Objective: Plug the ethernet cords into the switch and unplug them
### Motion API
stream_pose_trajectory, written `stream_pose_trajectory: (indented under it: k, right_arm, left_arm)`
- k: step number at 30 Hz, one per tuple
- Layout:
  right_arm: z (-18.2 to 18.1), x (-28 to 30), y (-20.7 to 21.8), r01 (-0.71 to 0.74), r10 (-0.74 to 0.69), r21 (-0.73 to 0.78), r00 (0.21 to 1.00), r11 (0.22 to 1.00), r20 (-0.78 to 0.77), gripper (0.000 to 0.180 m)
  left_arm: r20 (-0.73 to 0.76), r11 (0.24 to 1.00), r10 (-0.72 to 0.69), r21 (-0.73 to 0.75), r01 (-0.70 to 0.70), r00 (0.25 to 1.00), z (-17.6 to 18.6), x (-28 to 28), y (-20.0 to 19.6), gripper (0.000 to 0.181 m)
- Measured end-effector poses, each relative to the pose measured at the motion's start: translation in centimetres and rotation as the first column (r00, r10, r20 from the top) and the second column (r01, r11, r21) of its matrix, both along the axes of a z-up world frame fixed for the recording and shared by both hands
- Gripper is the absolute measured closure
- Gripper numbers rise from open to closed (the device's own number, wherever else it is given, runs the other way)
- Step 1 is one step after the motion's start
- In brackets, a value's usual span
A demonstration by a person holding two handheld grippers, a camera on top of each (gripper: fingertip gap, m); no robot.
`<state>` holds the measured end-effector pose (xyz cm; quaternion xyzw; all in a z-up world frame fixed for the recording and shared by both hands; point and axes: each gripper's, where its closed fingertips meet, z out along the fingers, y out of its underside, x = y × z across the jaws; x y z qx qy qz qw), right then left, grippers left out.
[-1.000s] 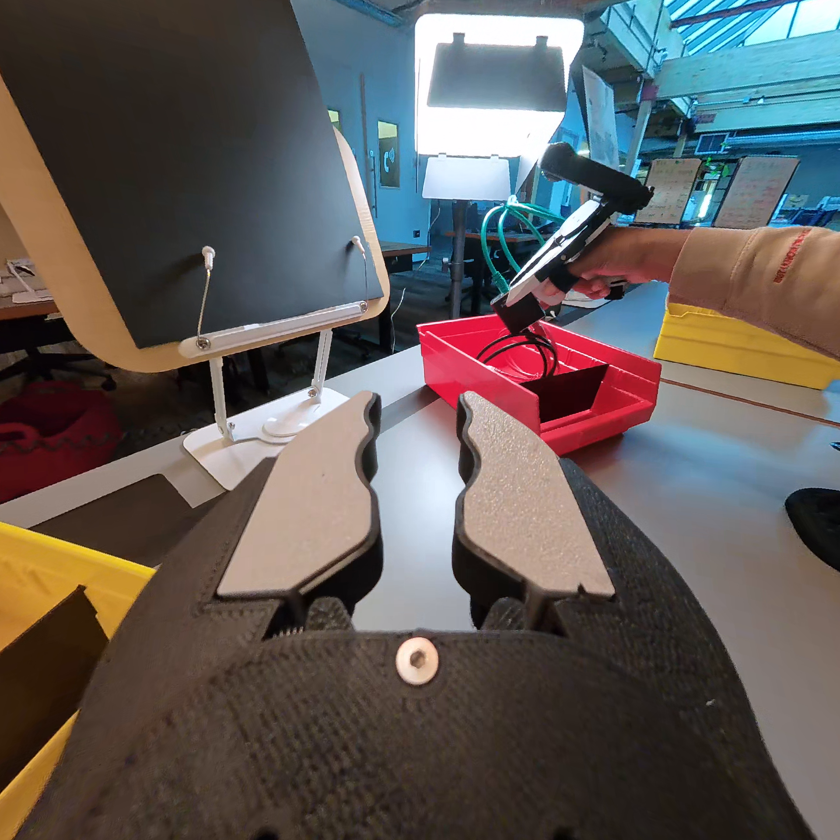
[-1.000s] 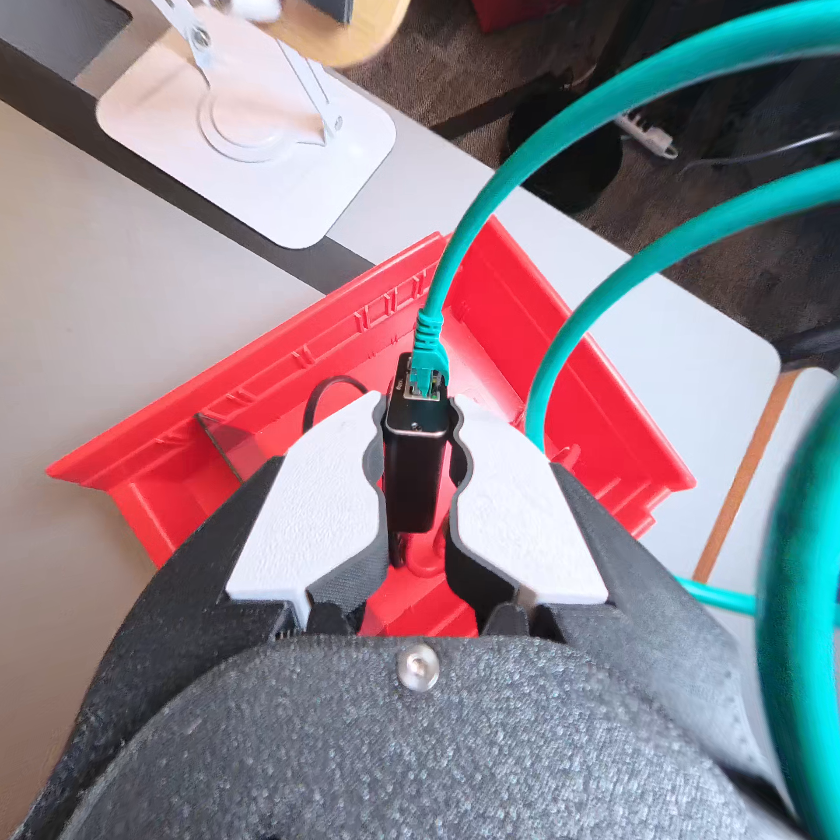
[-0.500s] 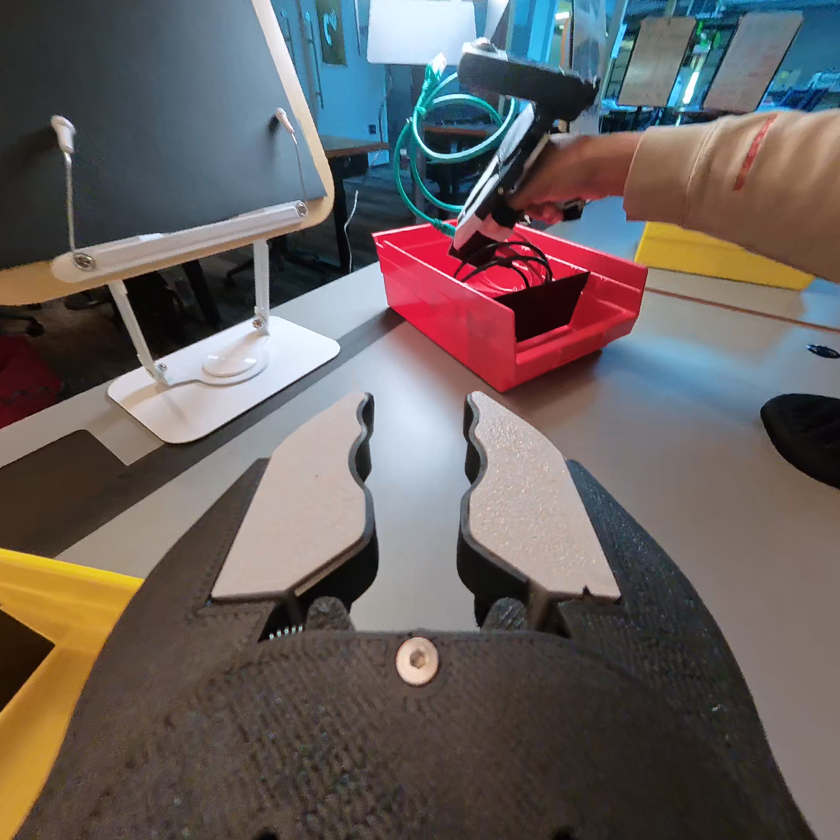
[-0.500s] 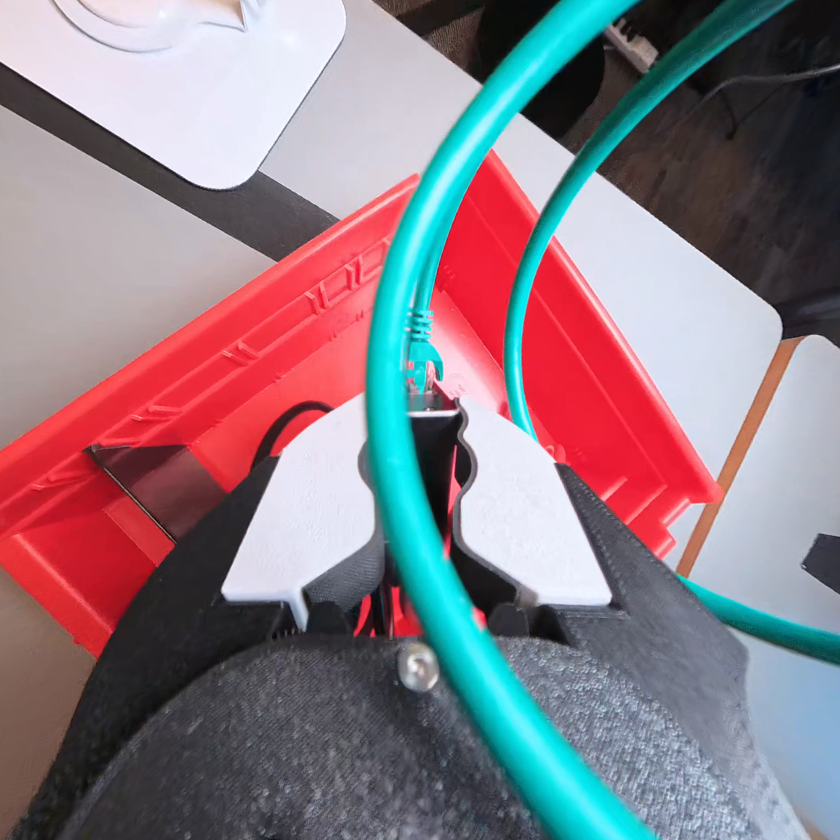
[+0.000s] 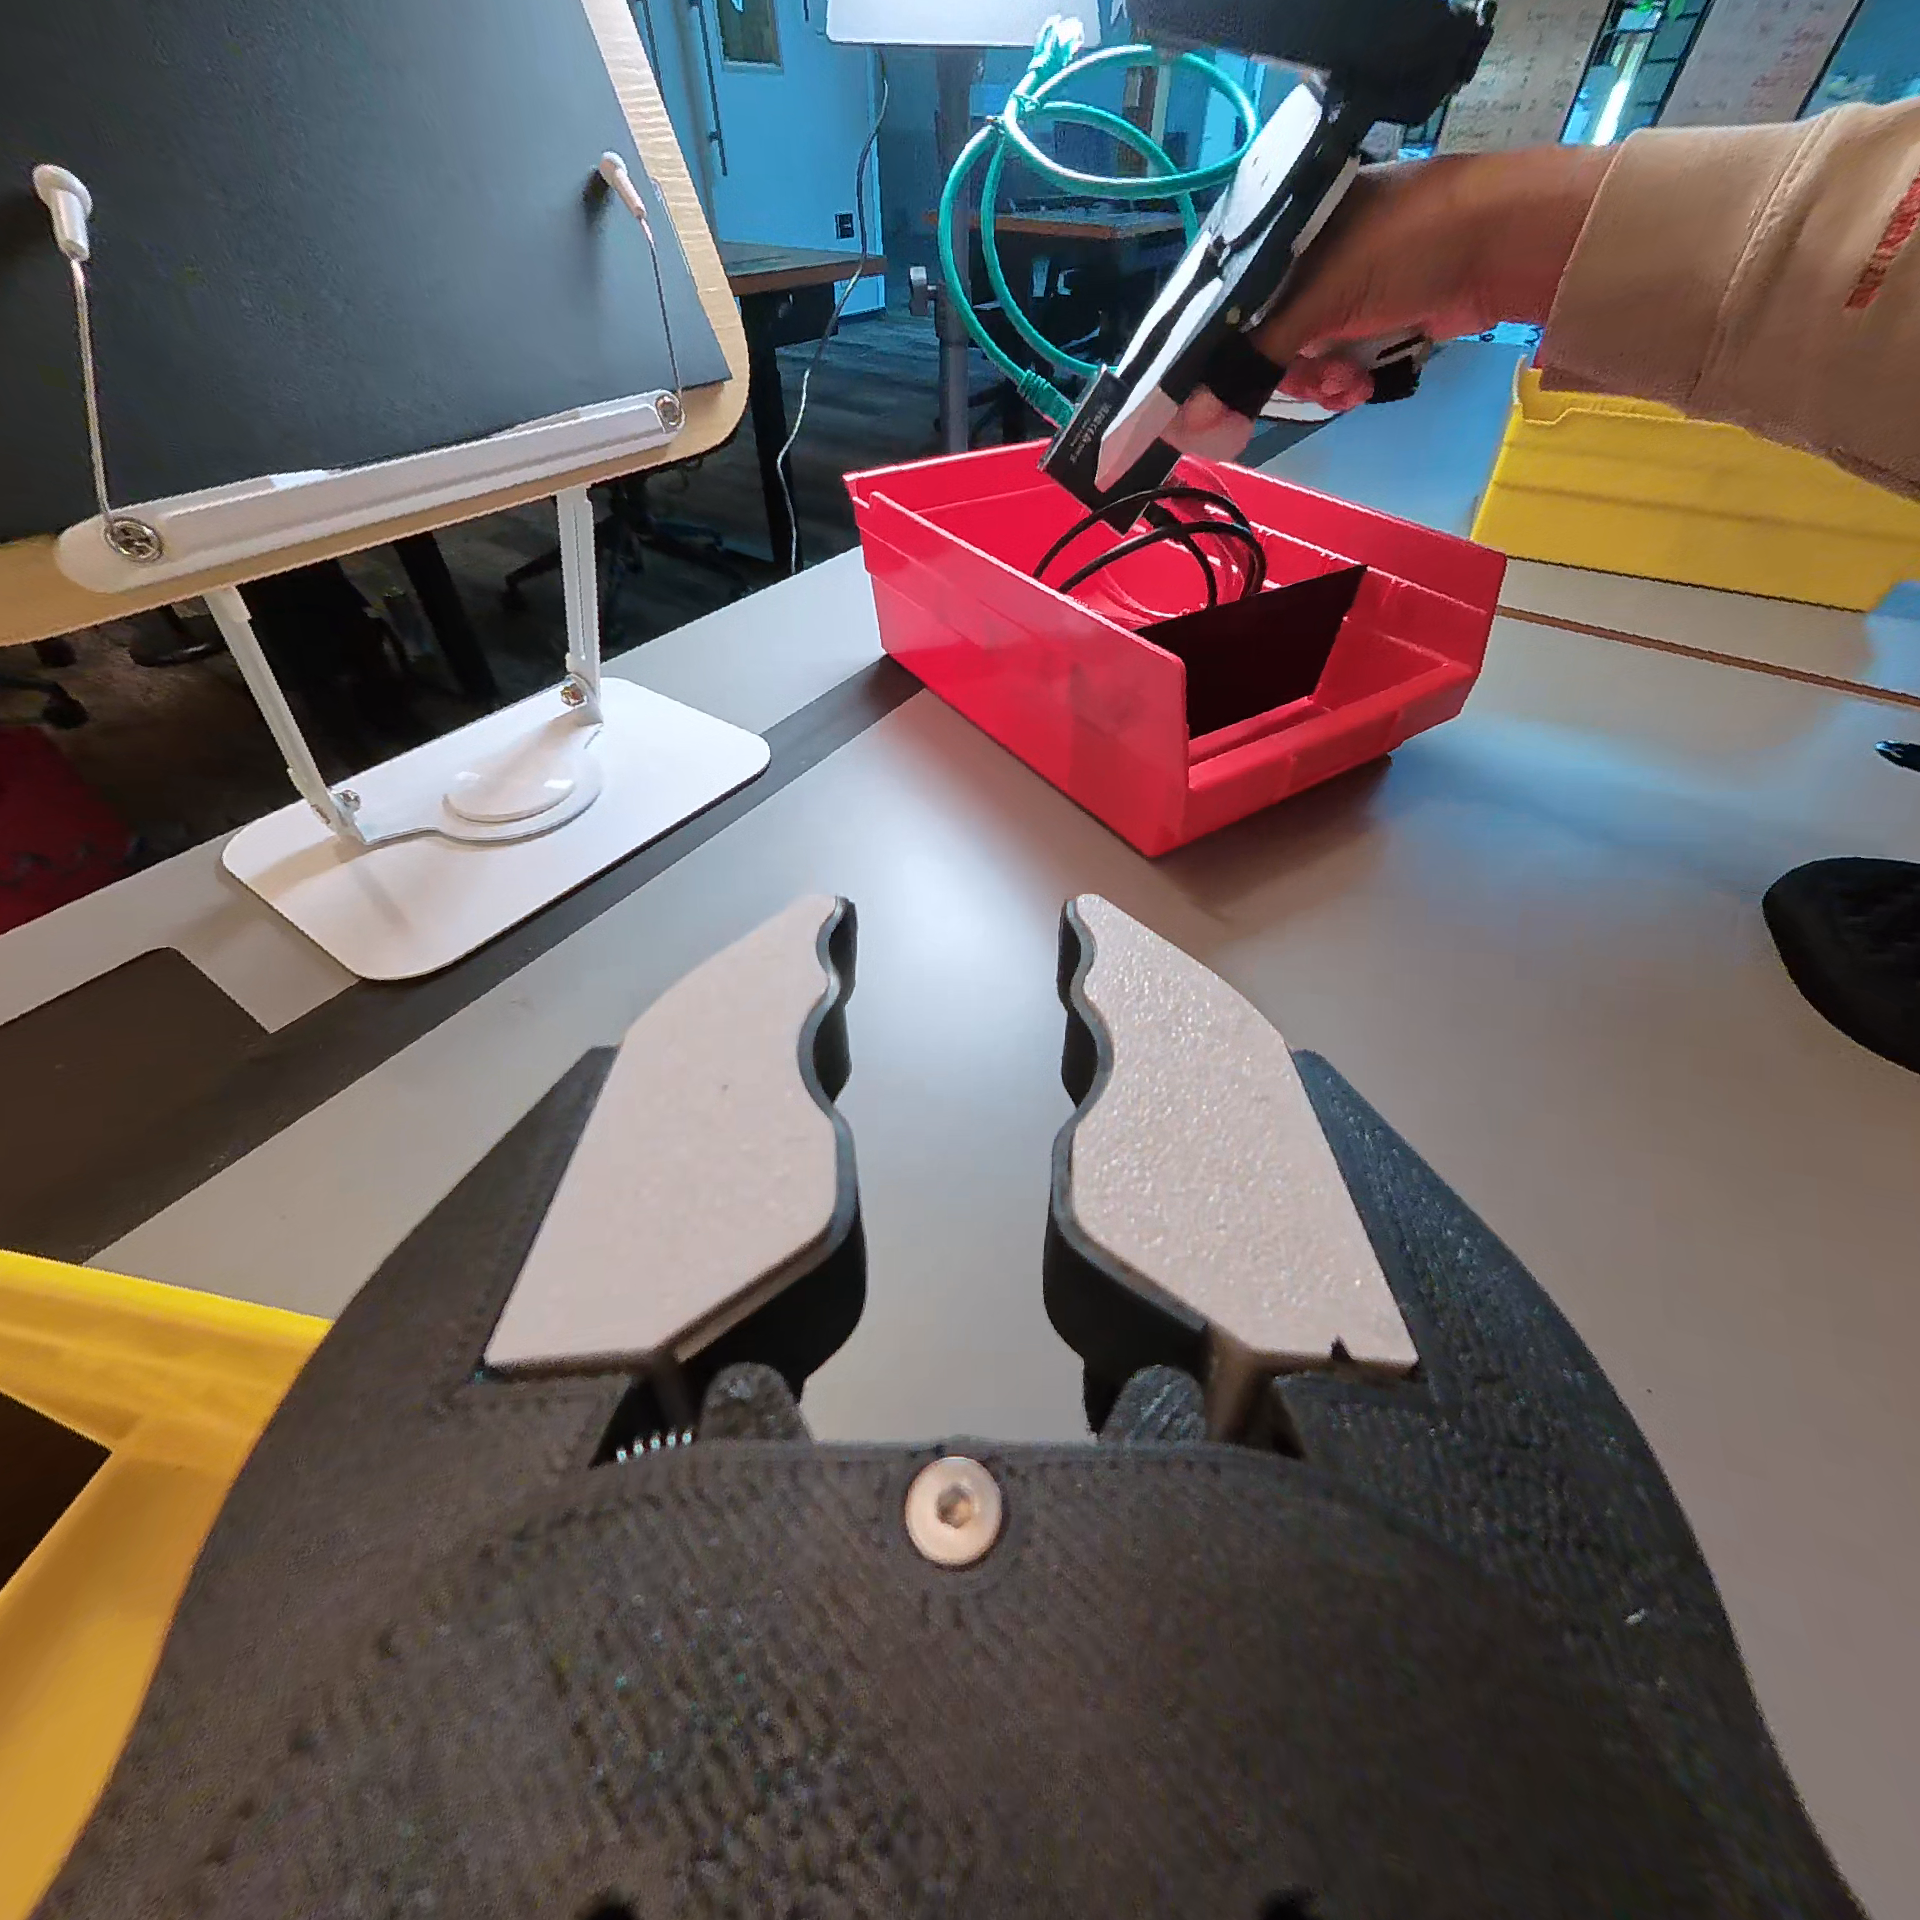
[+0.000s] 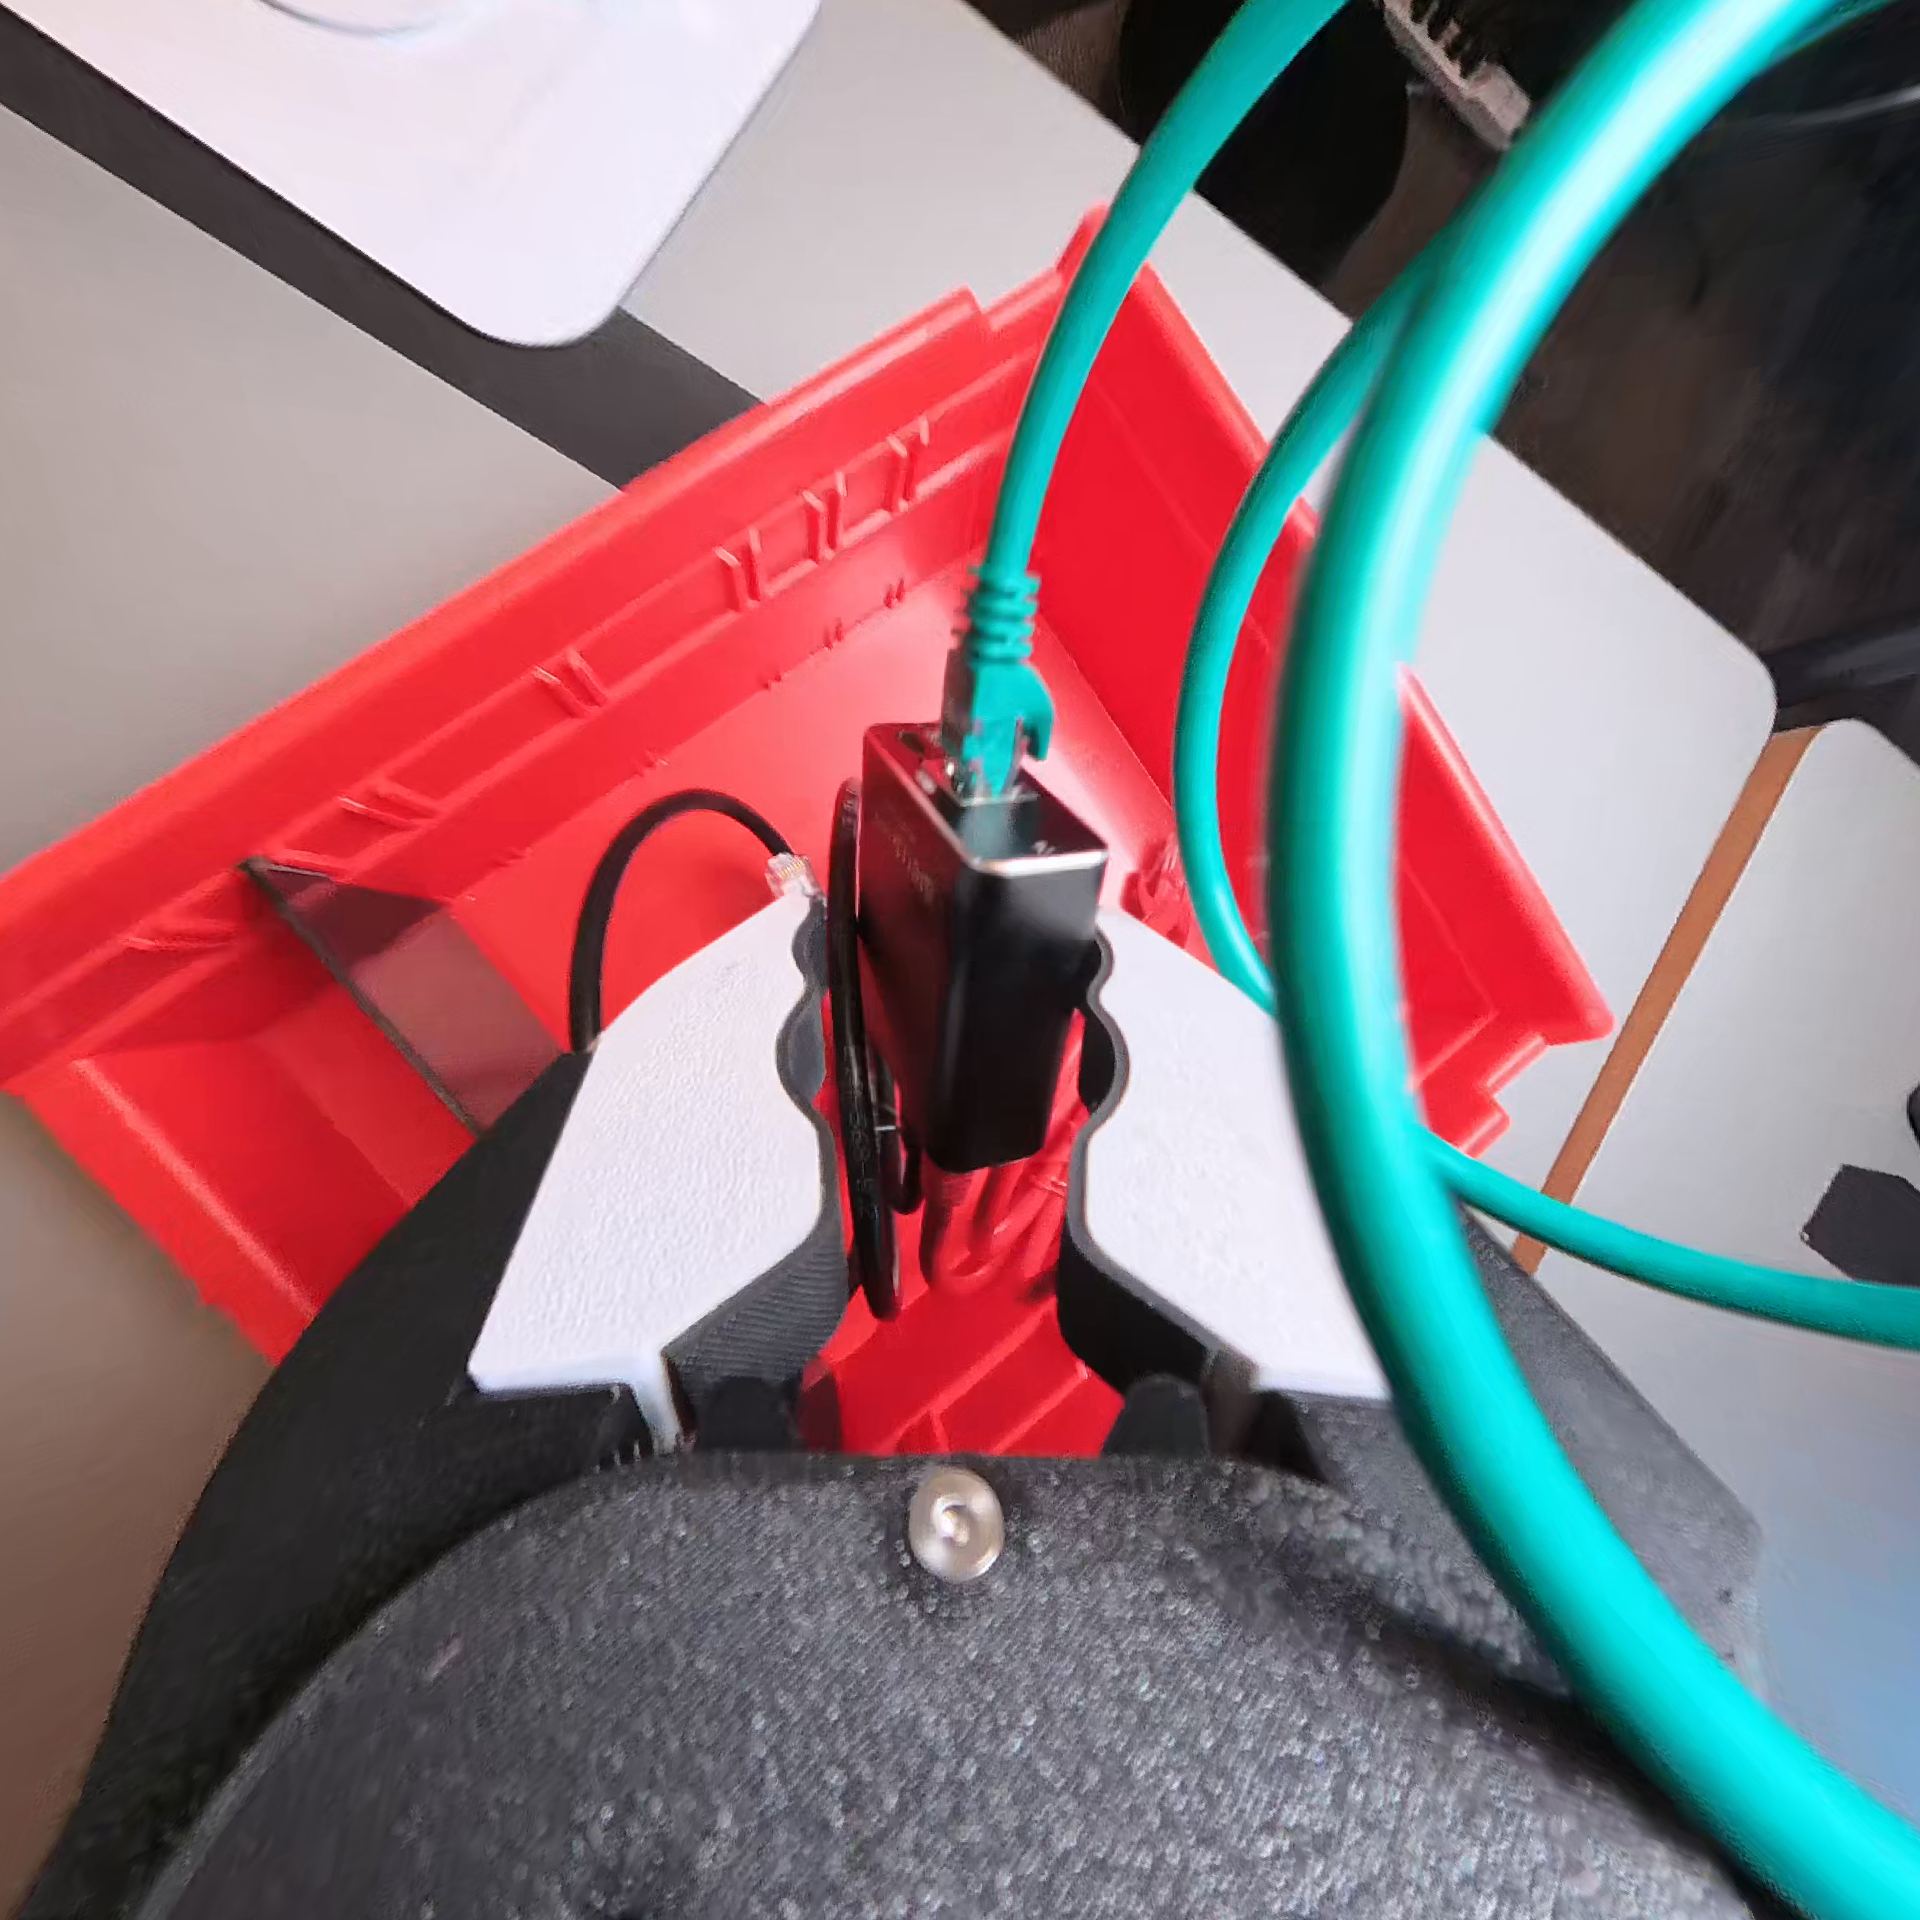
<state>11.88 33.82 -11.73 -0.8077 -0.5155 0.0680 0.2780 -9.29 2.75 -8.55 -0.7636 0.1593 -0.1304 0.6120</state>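
Note:
My right gripper (image 6: 951,925) hangs over the red bin (image 6: 520,727) with its jaws apart. The black switch (image 6: 977,987) stands tilted between the fingers. It leans on the right finger (image 6: 1195,1122), and a gap shows at the left finger (image 6: 686,1091). A green ethernet cord (image 6: 1351,935) is plugged into the switch's top, its plug (image 6: 997,675) seated. A black cord (image 6: 623,862) with a clear plug lies in the bin. The left wrist view shows the right gripper (image 5: 1132,426) with the switch (image 5: 1086,436) above the bin (image 5: 1039,665). My left gripper (image 5: 956,914) is open and empty over the grey table.
A white stand (image 5: 499,821) holding a black board is left of the bin. Yellow bins sit at the far right (image 5: 1662,499) and near left (image 5: 104,1403). A black object (image 5: 1849,945) lies at the right edge. A person's sleeve (image 5: 1714,260) reaches over. Left tips to right tips: about 40 centimetres.
My right gripper's jaws have opened from a tight hold on the switch, which now tilts loose between them. The green cord's loop swung across the view. The left gripper tilted downward.

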Motion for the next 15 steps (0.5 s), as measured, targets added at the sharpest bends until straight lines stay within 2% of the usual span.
stream_pose_trajectory:
  k: [2,5,7,11,15]
  right_arm:
    - [-1.1,0.1,0.7,0.015,-0.015,0.02,1.0,1.0,0.011,0.132]
    - [-1.6,-0.8,1.2,0.006,-0.004,0.048,0.999,0.999,-0.045,0.141]
    - [-1.9,-1.2,1.2,-0.01,0.012,0.051,0.999,0.999,-0.029,0.144]
    - [-1.8,-2.0,-0.4,-0.117,0.116,0.002,0.991,0.993,0.066,0.147]
    - [-1.3,-1.3,-2.1,-0.192,0.209,-0.089,0.943,0.977,0.26,0.15]
  left_arm:
    - [-0.005,1.0,0.001,-0.004,-0.001,1.0,-0.2,0.0,0.0,0.143]
    - [-0.013,1.0,0.003,-0.011,-0.003,1.0,-0.5,0.0,0.1,0.144]
    - [-0.015,1.0,0.005,-0.017,-0.005,1.0,-0.7,-0.1,0.1,0.144]
    - [-0.012,1.0,0.007,-0.03,-0.007,1.0,-1.2,-0.4,0.3,0.144]
    - [-0.011,0.999,0.008,-0.037,-0.009,1.0,-1.4,-0.5,0.3,0.145]
